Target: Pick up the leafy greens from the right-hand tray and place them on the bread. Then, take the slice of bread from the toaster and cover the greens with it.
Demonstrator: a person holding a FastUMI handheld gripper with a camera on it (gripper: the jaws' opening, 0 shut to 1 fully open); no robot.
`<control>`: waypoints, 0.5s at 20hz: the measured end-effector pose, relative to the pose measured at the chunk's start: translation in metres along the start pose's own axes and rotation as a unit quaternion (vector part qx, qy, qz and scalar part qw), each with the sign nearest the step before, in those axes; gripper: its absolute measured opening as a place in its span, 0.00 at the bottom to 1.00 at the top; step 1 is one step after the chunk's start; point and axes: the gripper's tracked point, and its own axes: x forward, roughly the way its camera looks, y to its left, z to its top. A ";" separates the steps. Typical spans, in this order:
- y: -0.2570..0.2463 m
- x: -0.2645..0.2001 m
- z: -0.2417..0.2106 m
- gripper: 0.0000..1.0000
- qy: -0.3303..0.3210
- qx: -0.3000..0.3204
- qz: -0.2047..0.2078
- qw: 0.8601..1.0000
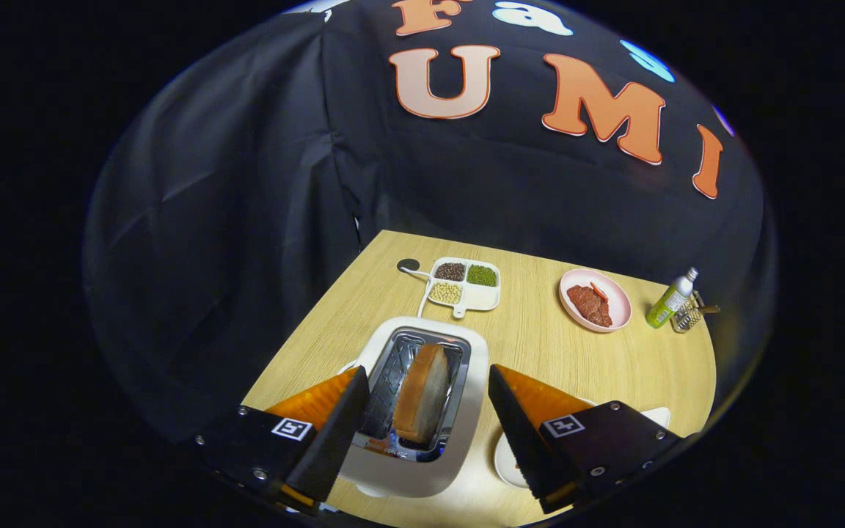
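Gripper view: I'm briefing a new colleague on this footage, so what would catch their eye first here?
First, the slice of bread standing upright in the white toaster, right between the open gripper fingers, which touch nothing. Beyond them on the wooden table sit a divided dish of beans and a pink plate of red meat, with a green bottle beside it.

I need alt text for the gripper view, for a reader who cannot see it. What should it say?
The open gripper hovers over a white toaster on a wooden table, its fingers on either side of the slice of bread standing in the slot. Beyond lie a divided dish of beans, a pink plate of meat and a green bottle.
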 end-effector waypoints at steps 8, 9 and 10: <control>-0.002 0.018 -0.015 0.73 0.024 -0.021 -0.031 0.999; -0.002 0.019 -0.017 0.66 0.027 -0.018 -0.031 0.999; -0.001 0.020 -0.019 0.60 0.030 -0.012 -0.031 0.999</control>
